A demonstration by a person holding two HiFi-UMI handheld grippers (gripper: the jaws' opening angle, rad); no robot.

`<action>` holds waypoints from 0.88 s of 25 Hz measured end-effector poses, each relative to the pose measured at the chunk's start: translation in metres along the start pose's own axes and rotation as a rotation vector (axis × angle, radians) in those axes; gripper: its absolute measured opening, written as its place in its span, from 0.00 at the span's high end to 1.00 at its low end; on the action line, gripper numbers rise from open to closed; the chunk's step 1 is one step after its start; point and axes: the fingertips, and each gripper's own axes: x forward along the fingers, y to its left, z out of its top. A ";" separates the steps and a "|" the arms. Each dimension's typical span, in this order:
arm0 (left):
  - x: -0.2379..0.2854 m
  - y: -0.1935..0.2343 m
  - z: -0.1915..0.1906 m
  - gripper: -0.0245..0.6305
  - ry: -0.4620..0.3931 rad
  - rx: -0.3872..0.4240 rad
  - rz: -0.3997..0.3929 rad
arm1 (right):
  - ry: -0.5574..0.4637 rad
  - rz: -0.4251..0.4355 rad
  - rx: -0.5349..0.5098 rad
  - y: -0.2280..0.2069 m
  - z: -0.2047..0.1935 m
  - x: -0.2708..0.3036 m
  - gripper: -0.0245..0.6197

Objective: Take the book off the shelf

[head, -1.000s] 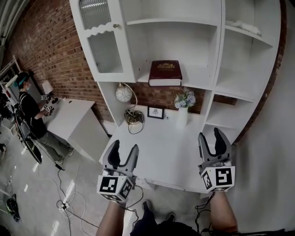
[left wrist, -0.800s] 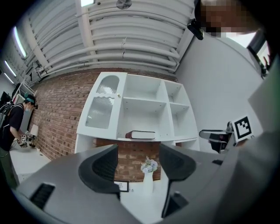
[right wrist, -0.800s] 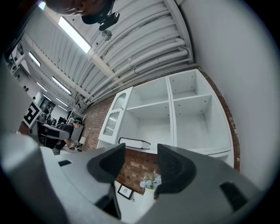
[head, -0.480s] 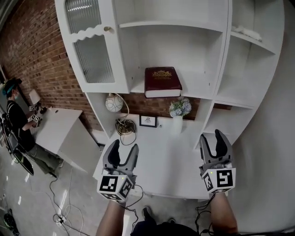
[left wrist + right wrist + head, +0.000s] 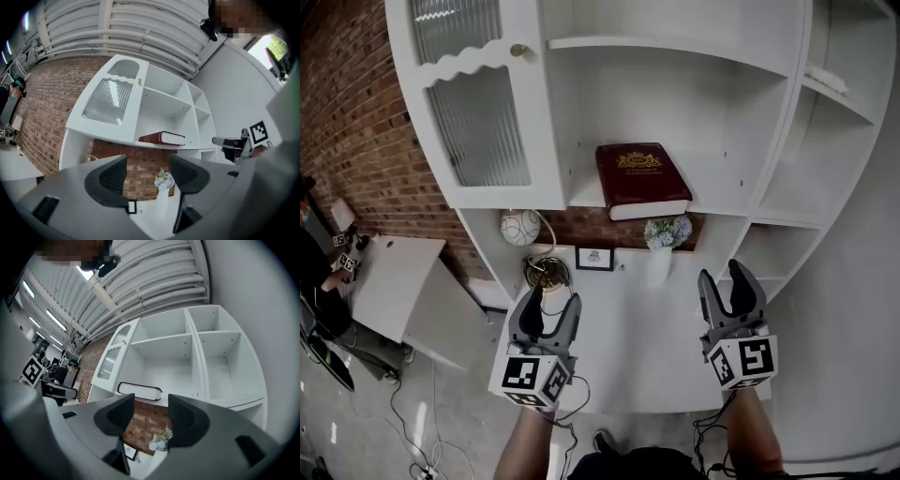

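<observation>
A dark red book with a gold crest lies flat on the middle shelf of a white shelf unit. In the left gripper view the book shows side-on; in the right gripper view its white page edge faces me. My left gripper hangs low at the left, jaws apart and empty. Over at the right, my right gripper is also open with nothing between its fingers. Both are well below and in front of the book.
A white desk surface lies under the shelf, with a vase of pale flowers, a small framed picture, a round lamp and coiled cable. A ribbed glass cabinet door stands left of the book. A person stands at a white table far left.
The view has swung left and closer to the shelf: the book now sits larger and more central. Both grippers keep their places low in the view, jaws unchanged.
</observation>
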 end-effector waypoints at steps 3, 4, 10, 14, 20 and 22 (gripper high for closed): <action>0.011 0.011 -0.002 0.55 0.004 -0.001 -0.020 | 0.006 -0.022 -0.069 0.003 0.002 0.013 0.62; 0.013 0.015 -0.004 0.55 0.007 -0.003 -0.022 | 0.011 -0.028 -0.108 0.003 0.003 0.017 0.62; 0.017 0.033 -0.003 0.55 0.005 0.000 0.022 | 0.036 0.042 -0.444 0.017 0.013 0.061 0.58; 0.012 0.039 0.004 0.55 -0.011 0.009 0.070 | 0.046 0.118 -0.610 0.021 0.014 0.093 0.53; -0.003 0.044 0.002 0.55 -0.008 0.022 0.144 | 0.041 0.234 -0.929 0.039 0.001 0.126 0.47; -0.009 0.047 0.003 0.55 -0.008 0.029 0.174 | 0.031 0.267 -1.027 0.049 -0.003 0.134 0.46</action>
